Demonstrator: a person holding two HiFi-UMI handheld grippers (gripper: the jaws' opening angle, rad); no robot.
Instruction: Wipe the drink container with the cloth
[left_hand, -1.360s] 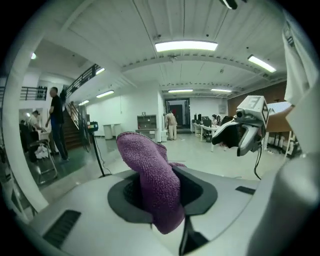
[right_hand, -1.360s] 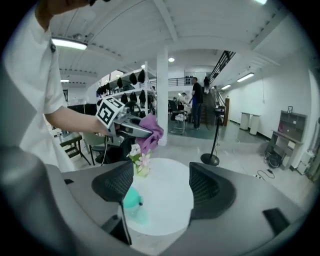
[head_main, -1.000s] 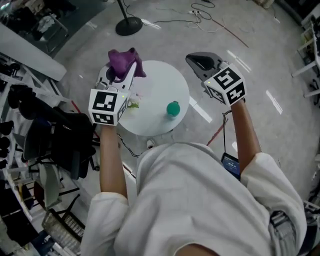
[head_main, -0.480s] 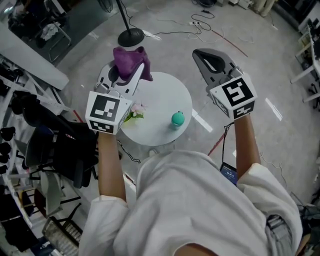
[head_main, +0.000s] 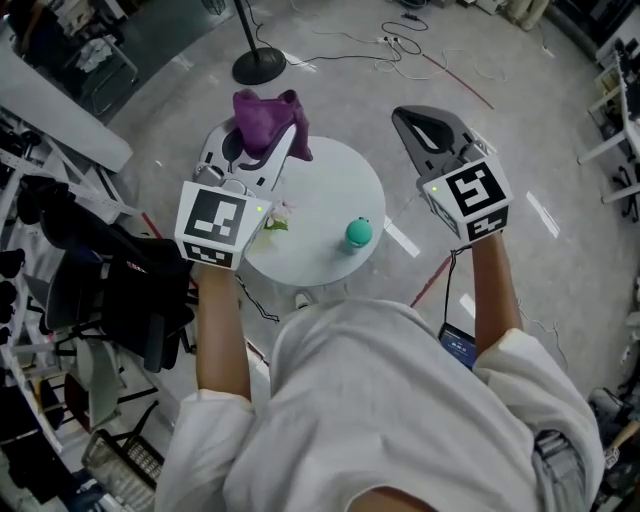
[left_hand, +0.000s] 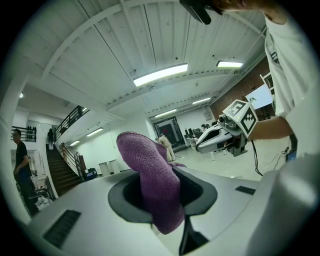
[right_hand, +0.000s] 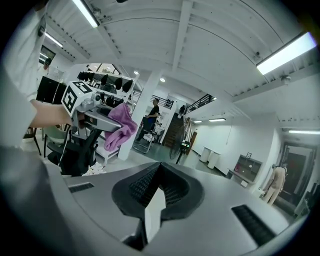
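A small green drink container (head_main: 357, 233) stands on the round white table (head_main: 325, 180), near its right front edge. My left gripper (head_main: 268, 135) is raised over the table's left side and is shut on a purple cloth (head_main: 265, 114), which bunches out of its jaws (left_hand: 152, 185). My right gripper (head_main: 428, 135) is held up to the right of the table, shut with nothing between its jaws (right_hand: 155, 202). Both grippers point upward, toward the ceiling. The cloth (right_hand: 121, 127) also shows in the right gripper view at the left.
A small flower sprig (head_main: 273, 218) lies on the table by the left gripper. A black floor stand base (head_main: 258, 66) and cables (head_main: 400, 45) lie beyond the table. Dark chairs and clutter (head_main: 110, 290) crowd the left side.
Both grippers have lifted slightly and shifted toward the far side. The cloth stays held in the left gripper. The right gripper stays shut.
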